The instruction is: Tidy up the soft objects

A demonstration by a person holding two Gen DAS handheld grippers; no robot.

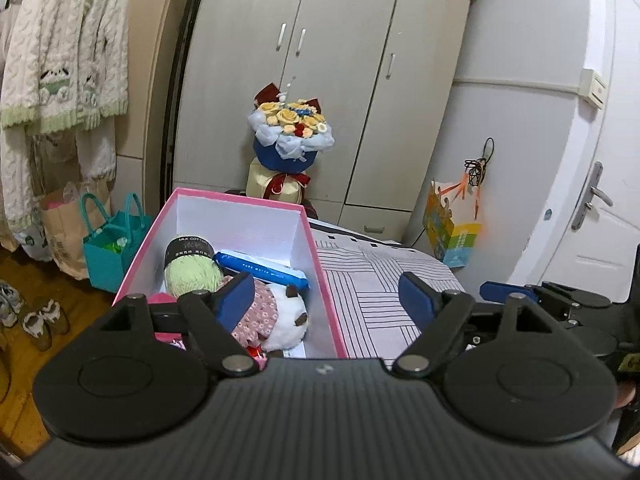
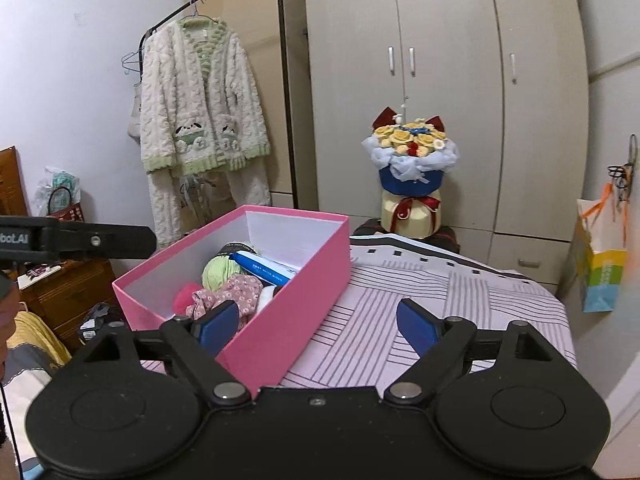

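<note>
Pink cardboard forms the open box (image 1: 320, 280), which is set on a striped cloth (image 1: 380, 280) over what appears to be a table; the box is seen at ten o'clock of the left tool (image 1: 324, 296) and at eleven o'clock of the right tool (image 2: 318, 320); inside it a green yarn ball (image 1: 192, 272) is laid at the far end, a blue packet (image 1: 260, 268) is propped beside it at three o'clock, and a white plush toy (image 1: 284, 320) in a floral fabric (image 1: 256, 312) is placed nearer the camera; a pink soft item (image 2: 186, 296) is tucked at nine o'clock of the floral fabric; both tools are released, their blue pads held wide apart with nothing gripped between them; the left pad of each is seen over the box, the right pad over the striped cloth; a flower bouquet (image 2: 410, 168) is stood beyond the cloth at twelve o'clock, before a wardrobe (image 2: 440, 80); a fleecy robe (image 2: 200, 100) is hung on a rack at ten o'clock in the right wrist view; a colourful paper bag (image 2: 602, 272) is hung at three o'clock.
</note>
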